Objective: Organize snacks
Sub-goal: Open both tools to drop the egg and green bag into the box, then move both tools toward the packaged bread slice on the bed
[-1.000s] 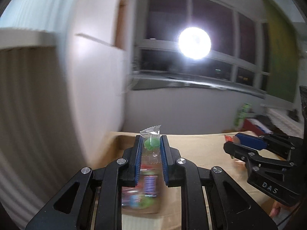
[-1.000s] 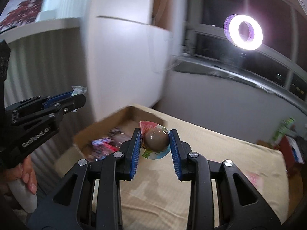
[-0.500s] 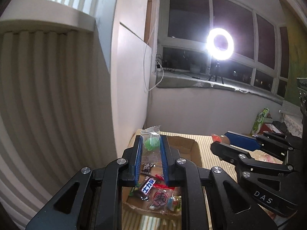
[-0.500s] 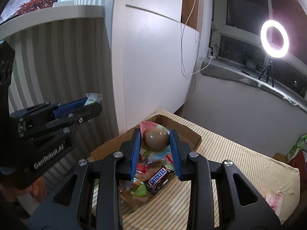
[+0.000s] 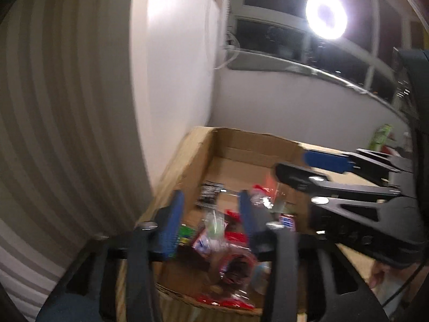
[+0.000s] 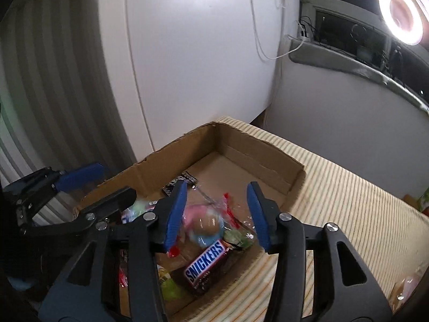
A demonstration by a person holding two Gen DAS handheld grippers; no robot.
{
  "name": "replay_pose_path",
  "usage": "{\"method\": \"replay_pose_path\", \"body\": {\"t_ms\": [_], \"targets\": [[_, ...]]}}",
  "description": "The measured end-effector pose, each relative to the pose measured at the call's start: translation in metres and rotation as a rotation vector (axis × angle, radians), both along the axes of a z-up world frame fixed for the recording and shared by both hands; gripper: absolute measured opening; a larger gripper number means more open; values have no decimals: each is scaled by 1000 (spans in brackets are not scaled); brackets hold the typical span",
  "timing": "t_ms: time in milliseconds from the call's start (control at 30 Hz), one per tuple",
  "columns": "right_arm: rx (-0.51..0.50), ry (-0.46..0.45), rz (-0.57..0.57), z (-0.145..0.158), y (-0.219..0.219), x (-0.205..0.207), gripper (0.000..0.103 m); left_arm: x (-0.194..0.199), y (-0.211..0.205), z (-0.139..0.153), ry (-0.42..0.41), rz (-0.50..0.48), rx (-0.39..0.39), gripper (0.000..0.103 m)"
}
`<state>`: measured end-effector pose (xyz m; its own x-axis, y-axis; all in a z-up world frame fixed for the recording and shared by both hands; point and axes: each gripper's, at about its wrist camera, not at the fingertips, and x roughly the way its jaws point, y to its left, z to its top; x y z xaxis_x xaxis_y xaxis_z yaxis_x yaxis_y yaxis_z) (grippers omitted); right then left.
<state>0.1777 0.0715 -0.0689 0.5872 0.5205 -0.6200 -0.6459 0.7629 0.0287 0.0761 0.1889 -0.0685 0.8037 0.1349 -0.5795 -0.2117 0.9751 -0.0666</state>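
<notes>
Both my grippers hang over the cardboard box (image 6: 257, 155), and both stand wide with nothing between the pads. The right gripper (image 6: 217, 209) frames a clear packet holding a brown chocolate egg (image 6: 207, 222), apparently just landing on the heap inside the box; below it lies a Snickers bar (image 6: 206, 263). The left gripper (image 5: 211, 220) is blurred, but I can make out a clear sachet with something green (image 5: 214, 222) between and below its blue fingers, on the pile.

I judge these snacks to be light, crinkly and slippery in their film (the egg probably brittle under a hard squeeze). If I had to take one up again, I would pinch the egg packet across its round middle, gently, and the sachet by its sealed edge; the Snickers is firmer and would bear a grip across its width.

The box sits at the corner of a surface covered in striped beige cloth (image 6: 348, 193), close against a white panel (image 6: 201, 67). A ring light (image 6: 402, 18) glares from the dark window beyond.
</notes>
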Motion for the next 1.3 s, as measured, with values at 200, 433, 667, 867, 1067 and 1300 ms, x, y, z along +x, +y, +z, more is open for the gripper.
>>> {"method": "replay_pose_path", "body": {"t_ms": [200,433,667,867,1067,1300], "targets": [[9,-41,-18,15,-12,-12,57,-5,-1,12,-28,6,0,69],[30,-76,-7,34,-16,-41,58,-28,-6,28,-61,26,15,71],[62,-94,-2,41,-26,-63,65,-43,-11,40,-84,42,39,72],[84,-80,-36,36,-54,-69,68,-42,-27,42,-79,26,70,75],[123,-59,-129,25,-120,-65,68,-27,-68,41,-57,-34,114,76],[148,-42,-326,13,-232,-66,68,-2,-153,37,-34,-181,158,76]]}}
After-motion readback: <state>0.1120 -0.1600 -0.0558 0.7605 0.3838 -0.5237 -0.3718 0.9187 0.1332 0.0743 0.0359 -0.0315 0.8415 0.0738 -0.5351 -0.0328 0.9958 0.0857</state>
